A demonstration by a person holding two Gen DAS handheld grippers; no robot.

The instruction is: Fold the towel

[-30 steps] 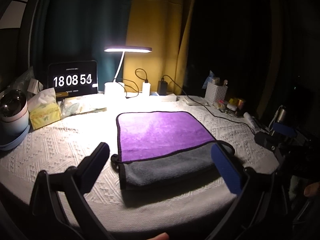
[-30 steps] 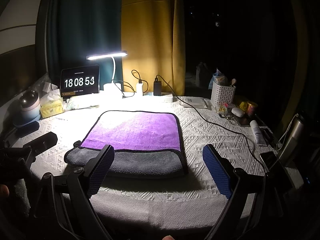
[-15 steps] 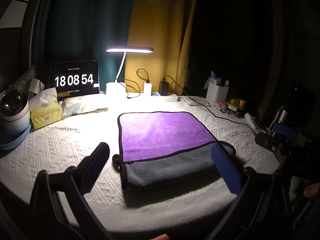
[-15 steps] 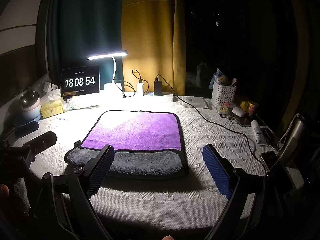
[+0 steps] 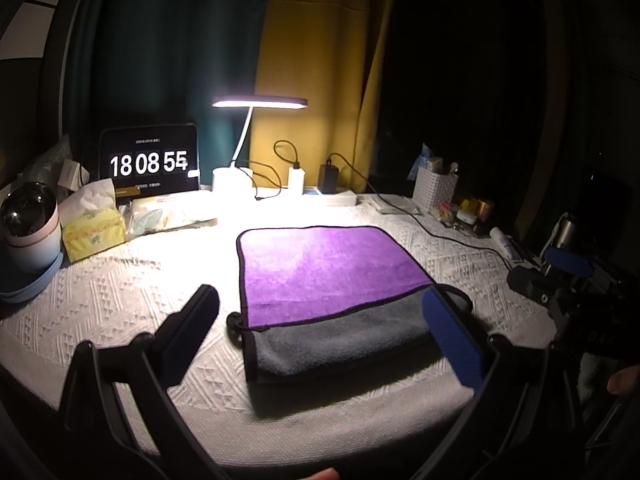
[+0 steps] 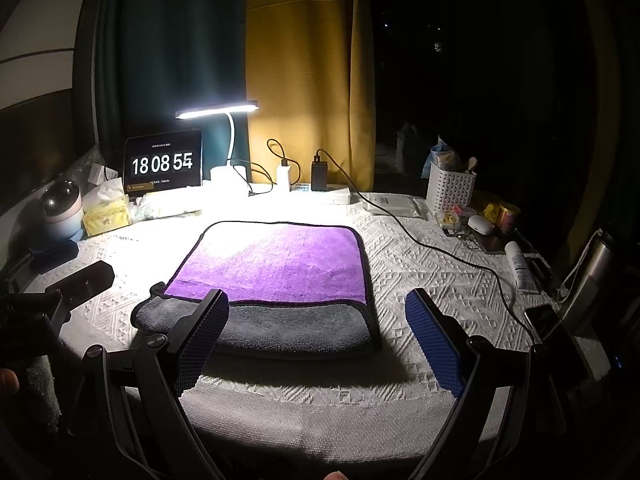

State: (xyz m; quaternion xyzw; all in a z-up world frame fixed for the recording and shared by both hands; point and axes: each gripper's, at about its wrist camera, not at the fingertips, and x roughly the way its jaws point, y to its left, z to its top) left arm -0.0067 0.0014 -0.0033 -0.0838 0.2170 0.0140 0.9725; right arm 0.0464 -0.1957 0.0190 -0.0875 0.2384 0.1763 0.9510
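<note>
A folded towel (image 5: 332, 272), purple on top with a grey layer showing along its near edge, lies flat on the white textured tablecloth (image 5: 120, 304). It also shows in the right wrist view (image 6: 276, 264). My left gripper (image 5: 320, 320) is open and empty, held above the table's near edge, its fingers either side of the towel's near edge. My right gripper (image 6: 316, 328) is open and empty, held before the towel's near right part. The right gripper also shows at the right of the left wrist view (image 5: 560, 272), and the left gripper at the left of the right wrist view (image 6: 76, 284).
A lit desk lamp (image 5: 260, 102), a clock tablet (image 5: 150, 164), chargers and a cable (image 6: 420, 240) stand at the back. A tissue pack (image 5: 94, 232) and a round device (image 5: 28, 224) are at the left. A white basket (image 6: 450, 190), small items, a tube and a flask (image 6: 588, 272) are at the right.
Both grippers stay open and almost still. The left wrist view has shifted very slightly. The towel has not moved.
</note>
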